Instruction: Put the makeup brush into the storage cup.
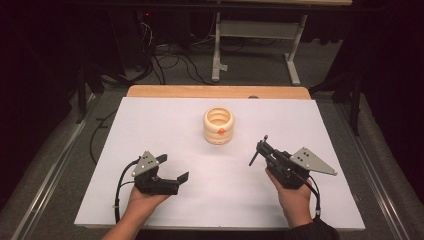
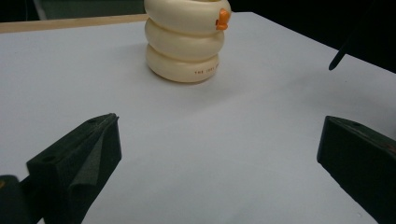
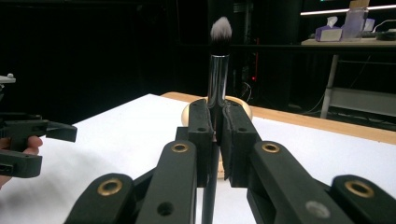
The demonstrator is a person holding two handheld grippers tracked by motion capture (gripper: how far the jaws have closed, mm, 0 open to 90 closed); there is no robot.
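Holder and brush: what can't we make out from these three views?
- Holder: top rim cut off by the left gripper view's upper edge; printed text near its base too small to read.
- Holder interior: in the high view, too small to tell if anything is inside.
- Brush: in the right gripper view, the right gripper hides part of the handle, and the brush hides most of the holder.
- Left gripper: cut off by the frame's left edge there.

Even overhead light falls on the white table sheet [image 1: 150, 120], which reads bright against a dark, underexposed surround at the frame edges. Shadows are soft and faint. In the right gripper view a light strip glares at upper right; near jaws blur slightly.
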